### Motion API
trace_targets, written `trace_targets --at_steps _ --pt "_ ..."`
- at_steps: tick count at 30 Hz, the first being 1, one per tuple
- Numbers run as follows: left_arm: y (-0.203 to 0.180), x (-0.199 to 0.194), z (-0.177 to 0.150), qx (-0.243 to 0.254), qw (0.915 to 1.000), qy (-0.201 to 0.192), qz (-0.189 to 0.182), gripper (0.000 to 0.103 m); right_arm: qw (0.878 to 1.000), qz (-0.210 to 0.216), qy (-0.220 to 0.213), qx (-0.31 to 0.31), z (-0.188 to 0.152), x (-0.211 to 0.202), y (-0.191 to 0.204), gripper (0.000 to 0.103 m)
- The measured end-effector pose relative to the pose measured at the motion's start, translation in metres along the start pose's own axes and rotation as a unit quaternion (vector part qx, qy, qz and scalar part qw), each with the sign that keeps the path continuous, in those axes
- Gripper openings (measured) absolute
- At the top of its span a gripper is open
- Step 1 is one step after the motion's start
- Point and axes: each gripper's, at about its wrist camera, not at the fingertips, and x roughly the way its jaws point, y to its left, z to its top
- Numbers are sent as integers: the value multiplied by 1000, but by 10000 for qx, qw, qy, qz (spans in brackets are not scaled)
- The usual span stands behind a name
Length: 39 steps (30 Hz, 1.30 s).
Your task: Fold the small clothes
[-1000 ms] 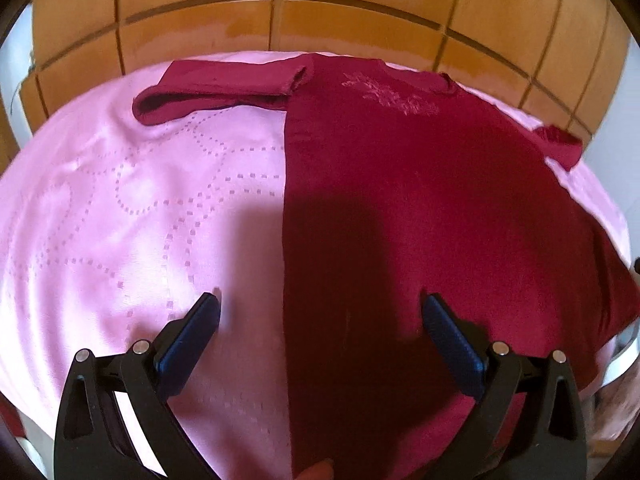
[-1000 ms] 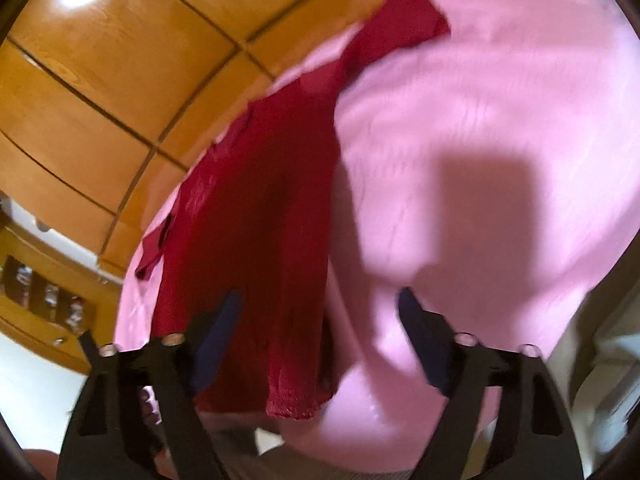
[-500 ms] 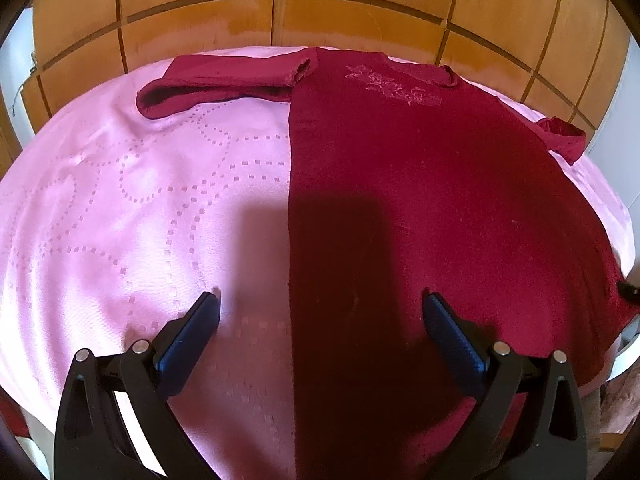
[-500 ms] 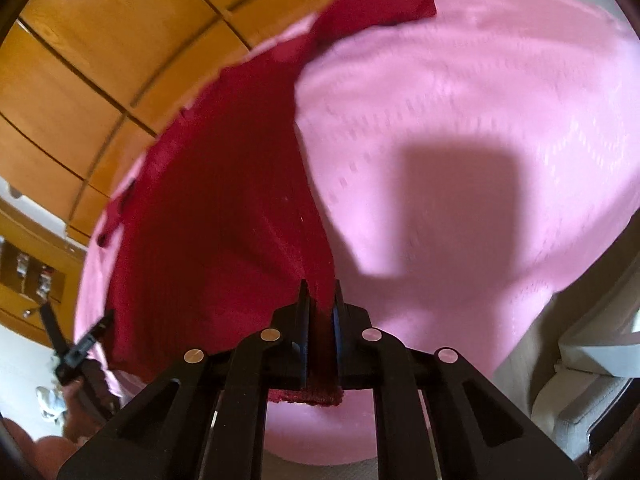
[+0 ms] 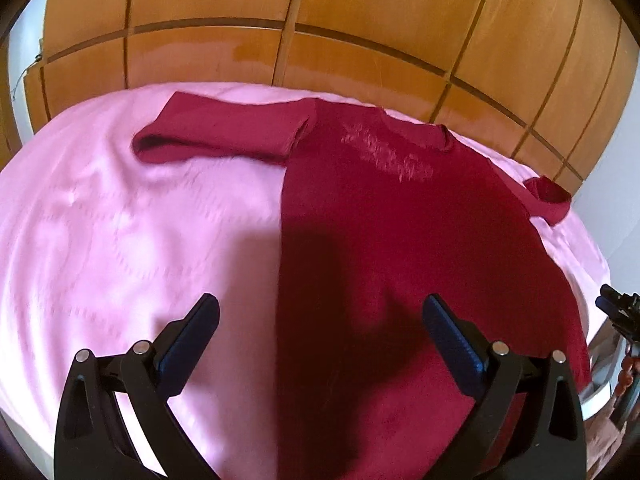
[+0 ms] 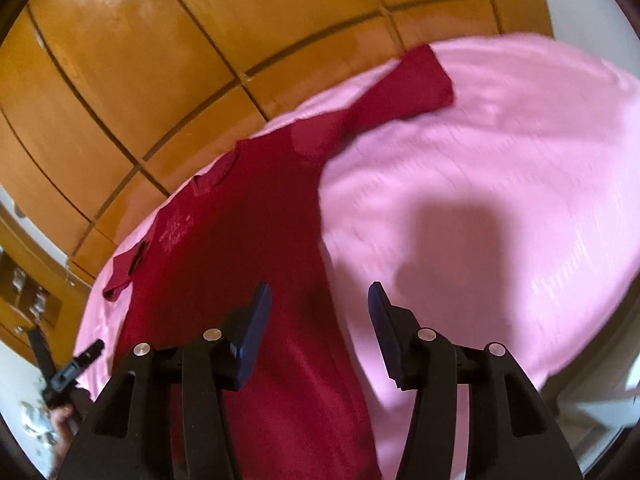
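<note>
A dark red sweater (image 5: 400, 240) (image 6: 240, 240) lies flat, front up, on the pink bed sheet (image 5: 120, 240) (image 6: 480, 200). One sleeve (image 5: 224, 136) (image 6: 408, 84) stretches out sideways. The other sleeve (image 5: 548, 200) (image 6: 124, 272) is short and bunched at the far side. My left gripper (image 5: 322, 308) hangs open above the sweater's left edge near the hem, with nothing between its pads. My right gripper (image 6: 319, 296) hovers over the opposite edge, its jaws opening and clear of the cloth. Each gripper shows small at the rim of the other's view, the right gripper (image 5: 618, 312) and the left gripper (image 6: 72, 368).
A glossy wooden panelled wall (image 5: 320, 40) (image 6: 120, 80) stands behind the bed. A wooden shelf with small items (image 6: 28, 292) sits at the far left of the right wrist view. The bed's near edge drops off beside a pale object (image 6: 592, 400).
My right gripper, shut on the sweater's hem half a second ago, has let go and opened. Both grippers have drawn up and back, and the sweater now lies spread flat.
</note>
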Motion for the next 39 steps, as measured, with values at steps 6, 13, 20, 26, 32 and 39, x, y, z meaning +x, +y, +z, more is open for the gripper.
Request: trace_targets --at_steps 6,13,20,26,32,39 --pt "-29 45 32 253 9995 199 -50 101 9985 181 90 -514 25 51 45 50" --pt "-33 99 52 231 9988 364 252 101 9919 135 308 -1222 39 117 86 50" --pt "-5 91 42 -207 9982 183 524 101 9910 -498 569 -1101 41 147 65 48" --pt "25 74 43 -527 9916 -91 1177 101 9864 382 478 -1525 55 155 134 53" --pt "64 82 41 -1164 9844 93 1315 101 9643 1448 827 -2058 58 200 237 61" --pt "58 89 37 -890 9842 78 1530 101 9420 1870 1363 -2431 55 268 334 61"
